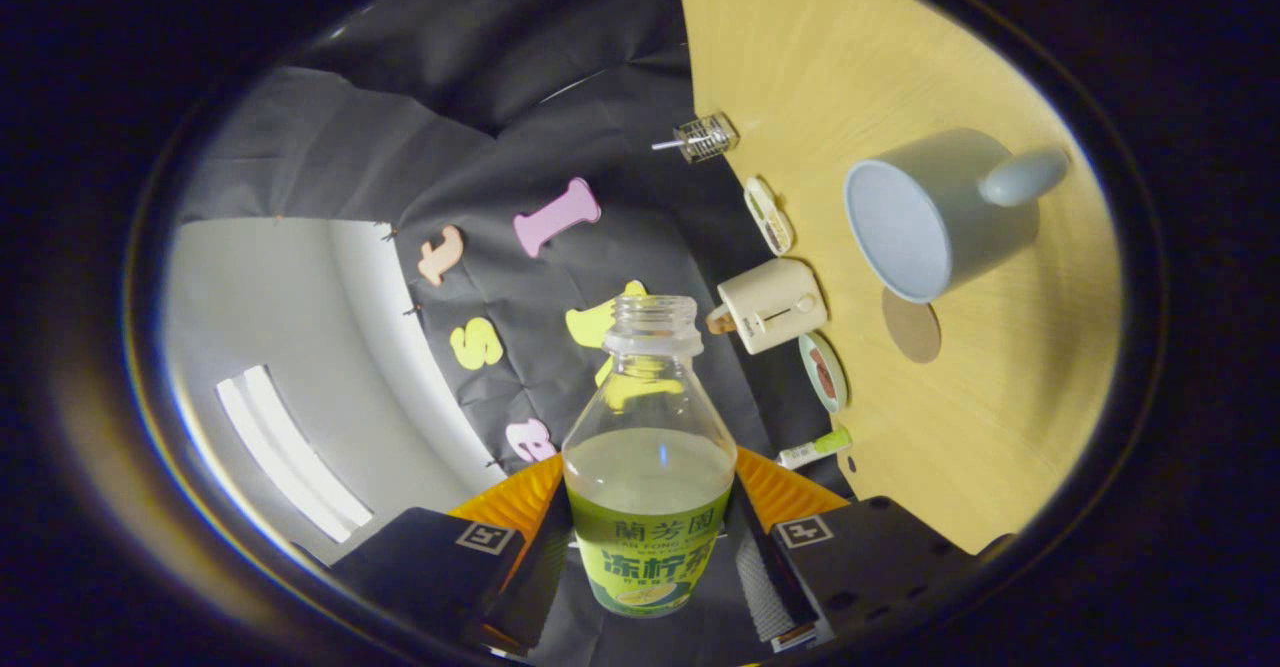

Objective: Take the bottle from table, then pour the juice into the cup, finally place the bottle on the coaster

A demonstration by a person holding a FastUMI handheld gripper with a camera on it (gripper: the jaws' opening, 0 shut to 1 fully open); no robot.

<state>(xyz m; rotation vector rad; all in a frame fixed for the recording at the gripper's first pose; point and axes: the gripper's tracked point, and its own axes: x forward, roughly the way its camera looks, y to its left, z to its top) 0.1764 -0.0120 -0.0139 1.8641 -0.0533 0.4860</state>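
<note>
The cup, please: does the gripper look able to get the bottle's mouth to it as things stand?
Probably yes: the gripper grips the open bottle, and the cup stands unobstructed on the table.

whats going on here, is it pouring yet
A hand-held gripper has its fingers shut on an open bottle that is partly full of juice. The view is rolled sideways, so the whole rig looks tipped. The mug stands on the wooden table beyond the bottle's mouth, with a round coaster beside it. No juice is at the bottle's neck, so pouring has not visibly begun.
</note>
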